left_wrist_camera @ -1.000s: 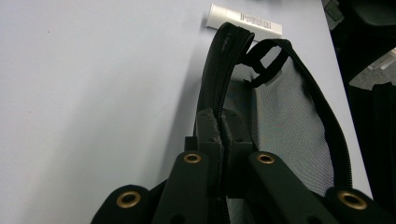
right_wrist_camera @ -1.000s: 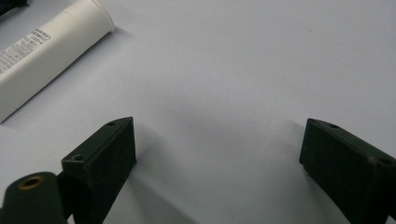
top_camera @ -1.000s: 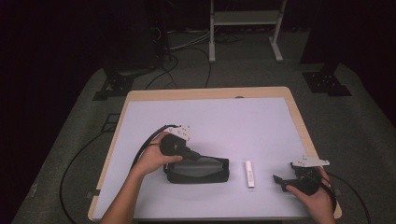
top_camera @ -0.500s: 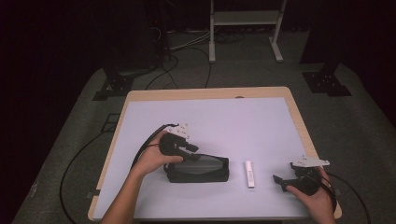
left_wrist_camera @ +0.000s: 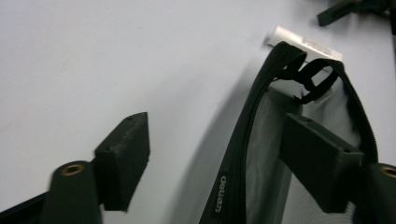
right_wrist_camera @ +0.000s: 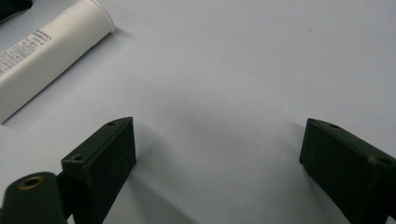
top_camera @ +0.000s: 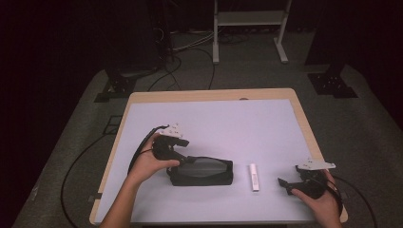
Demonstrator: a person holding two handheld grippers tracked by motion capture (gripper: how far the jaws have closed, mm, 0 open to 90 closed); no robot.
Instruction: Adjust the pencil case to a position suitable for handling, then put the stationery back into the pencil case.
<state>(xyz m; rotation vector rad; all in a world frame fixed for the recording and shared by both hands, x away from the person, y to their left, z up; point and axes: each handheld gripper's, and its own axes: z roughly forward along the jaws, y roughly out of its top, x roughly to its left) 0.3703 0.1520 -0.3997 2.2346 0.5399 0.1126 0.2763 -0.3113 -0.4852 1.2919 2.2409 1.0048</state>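
The soft black zippered pouch (top_camera: 201,171) is just released by the left gripper (top_camera: 184,160), jaws opening wide astride its rim; the white tube (top_camera: 254,176) is judged next for the wide-open right gripper (top_camera: 283,183).

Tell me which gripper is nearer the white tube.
Right. The right gripper sits just beside the white tube, jaws open and apart from it. The left gripper is at the far end of the black pouch, which lies between it and the tube.
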